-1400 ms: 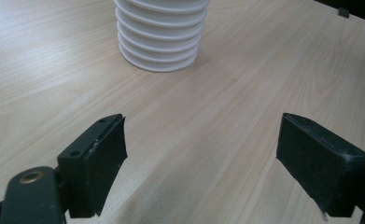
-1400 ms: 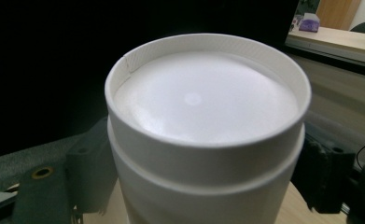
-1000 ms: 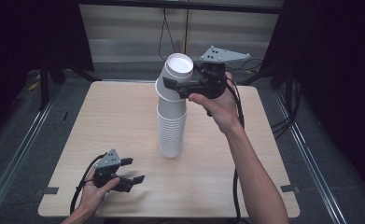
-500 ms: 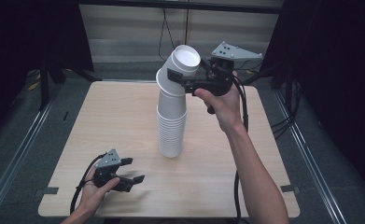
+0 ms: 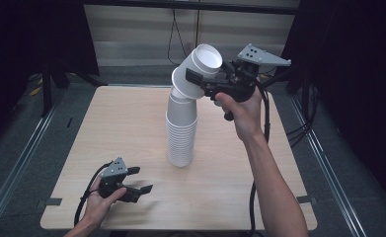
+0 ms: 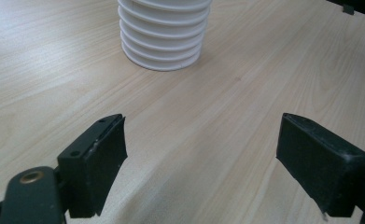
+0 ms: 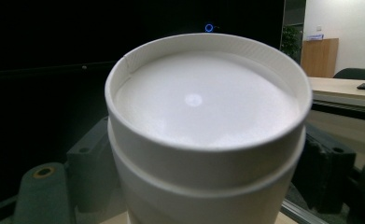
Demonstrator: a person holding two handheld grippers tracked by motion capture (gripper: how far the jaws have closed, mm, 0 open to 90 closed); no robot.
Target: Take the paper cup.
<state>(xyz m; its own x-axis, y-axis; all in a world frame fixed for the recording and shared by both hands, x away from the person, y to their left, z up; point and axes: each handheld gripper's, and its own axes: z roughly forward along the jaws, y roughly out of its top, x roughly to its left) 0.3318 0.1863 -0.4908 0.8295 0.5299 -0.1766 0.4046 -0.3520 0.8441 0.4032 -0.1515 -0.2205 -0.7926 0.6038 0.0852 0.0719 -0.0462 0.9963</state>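
The right hand-held gripper (image 5: 196, 79) holds the top cups (image 5: 196, 74) of the stack (image 5: 181, 133) at the middle of the desk (image 5: 106, 128), tilted toward the far right corner. Better to pull straight along the stack, so it stays standing. The left hand-held gripper (image 5: 140, 180), open and empty, rests near the near left corner.

Table (image 5: 131, 128) evenly lit from above, dark surroundings, soft shadows, near jaws blurred, slight glare.
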